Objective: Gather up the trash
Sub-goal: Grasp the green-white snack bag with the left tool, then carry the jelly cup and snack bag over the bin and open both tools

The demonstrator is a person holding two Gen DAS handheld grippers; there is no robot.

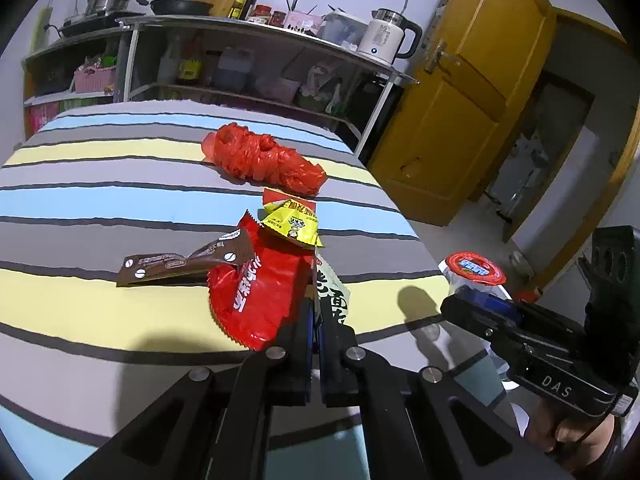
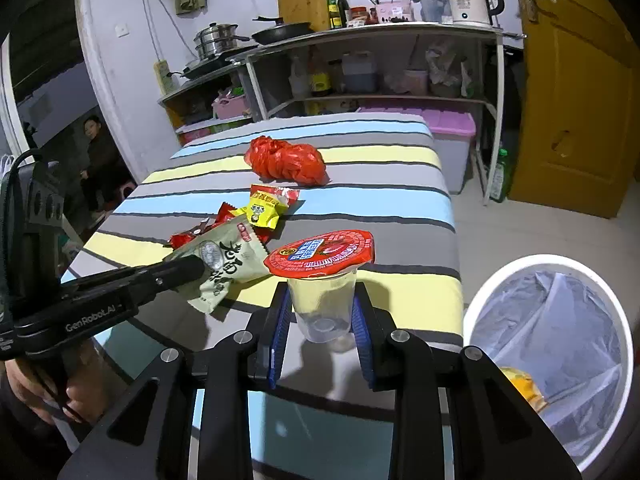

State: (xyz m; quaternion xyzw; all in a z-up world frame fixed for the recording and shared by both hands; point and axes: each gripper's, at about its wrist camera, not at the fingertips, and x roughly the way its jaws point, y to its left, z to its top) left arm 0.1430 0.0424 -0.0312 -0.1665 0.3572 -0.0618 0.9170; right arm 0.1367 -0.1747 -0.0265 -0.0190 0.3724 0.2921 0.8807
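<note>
My left gripper (image 1: 318, 310) is shut on the edge of a pale green snack wrapper (image 1: 334, 294); the right wrist view shows the same wrapper (image 2: 228, 268) pinched at the fingertips. My right gripper (image 2: 322, 298) is shut on a clear plastic cup (image 2: 324, 304) with a red foil lid, held upright over the table's near edge. On the striped tablecloth (image 1: 100, 208) lie a big red wrapper (image 1: 256, 292), a brown wrapper (image 1: 184, 262), a yellow wrapper (image 1: 292, 226) and a crumpled red plastic bag (image 1: 264, 160).
A white bin (image 2: 480, 304) with a clear liner stands on the floor right of the table, with something yellow inside. Metal shelves (image 2: 372, 96) with kitchenware stand behind the table, a yellow door (image 2: 572, 80) to the right. A person (image 2: 96, 152) sits far left.
</note>
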